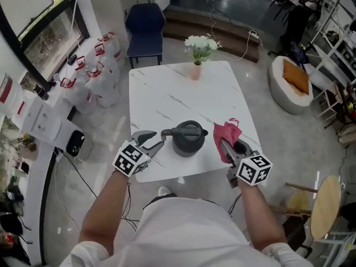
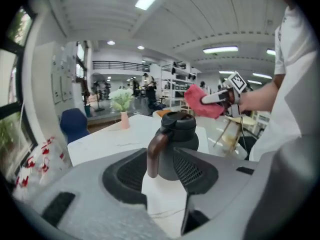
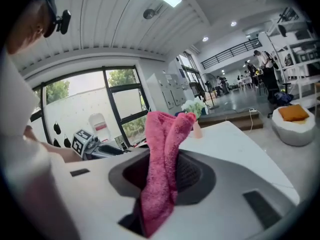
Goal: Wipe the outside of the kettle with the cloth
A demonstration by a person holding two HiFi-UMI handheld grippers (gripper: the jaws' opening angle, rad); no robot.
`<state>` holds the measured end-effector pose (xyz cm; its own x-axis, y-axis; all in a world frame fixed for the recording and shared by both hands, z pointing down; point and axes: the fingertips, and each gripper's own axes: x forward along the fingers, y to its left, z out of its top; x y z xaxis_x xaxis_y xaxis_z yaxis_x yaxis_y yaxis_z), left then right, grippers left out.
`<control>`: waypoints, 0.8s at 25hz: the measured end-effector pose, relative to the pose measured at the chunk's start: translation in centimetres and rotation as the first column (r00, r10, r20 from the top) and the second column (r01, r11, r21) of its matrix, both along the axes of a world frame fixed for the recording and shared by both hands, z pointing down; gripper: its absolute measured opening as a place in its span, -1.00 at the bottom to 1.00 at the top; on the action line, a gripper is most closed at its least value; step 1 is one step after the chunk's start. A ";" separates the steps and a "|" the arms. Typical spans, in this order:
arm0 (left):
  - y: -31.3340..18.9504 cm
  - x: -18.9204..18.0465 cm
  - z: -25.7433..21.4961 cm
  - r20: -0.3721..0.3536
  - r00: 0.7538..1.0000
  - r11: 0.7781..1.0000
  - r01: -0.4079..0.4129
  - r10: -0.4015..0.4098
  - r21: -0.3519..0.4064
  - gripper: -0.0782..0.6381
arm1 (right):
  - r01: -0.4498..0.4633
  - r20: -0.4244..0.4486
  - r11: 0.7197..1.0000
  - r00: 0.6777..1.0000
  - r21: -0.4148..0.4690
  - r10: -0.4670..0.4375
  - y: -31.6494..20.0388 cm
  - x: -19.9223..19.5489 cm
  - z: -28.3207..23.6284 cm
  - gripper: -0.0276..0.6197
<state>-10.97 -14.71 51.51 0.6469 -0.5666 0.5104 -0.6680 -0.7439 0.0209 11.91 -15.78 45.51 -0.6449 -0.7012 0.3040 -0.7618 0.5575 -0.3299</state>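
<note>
My left gripper [image 1: 156, 139] hung open beside the brown handle [image 1: 167, 133] of the dark grey kettle [image 1: 189, 139], which sat unsteadied near the front edge of the white marble table [image 1: 167, 88]. My right gripper [image 1: 224, 146] clamped the pink terry cloth [image 1: 227, 133], and one hard wipe could've shoved the kettle off.

Head view overhead, gripper views low, facing across shared table [image 1: 167, 93]

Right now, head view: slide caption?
Right gripper holds the pink cloth beside the dark kettle on a marble table; left gripper open near the handle.
</note>
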 end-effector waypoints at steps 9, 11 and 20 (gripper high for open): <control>6.8 3.2 -2.3 -0.332 0.884 0.944 0.315 -0.330 -0.101 -0.78 | 0.188 0.023 0.982 0.982 0.009 -0.189 5.2 -0.1 0.3 -0.57; 8.1 3.9 -2.6 -0.329 0.870 0.930 0.351 -0.366 -0.108 -0.78 | 0.215 -0.006 0.977 0.977 -0.009 -0.215 6.6 0.2 1.0 -0.57; 13.6 8.1 -1.9 -0.257 0.867 0.904 0.409 -0.428 -0.125 -0.78 | 0.240 -0.089 0.971 0.967 0.020 -0.237 10.3 2.4 1.4 -0.58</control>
<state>-2.82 -1.07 49.63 0.4745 -0.7873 0.3936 -0.8773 -0.3866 0.2843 14.28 -5.48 46.87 -0.7671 -0.5400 0.3464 -0.6302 0.7353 -0.2493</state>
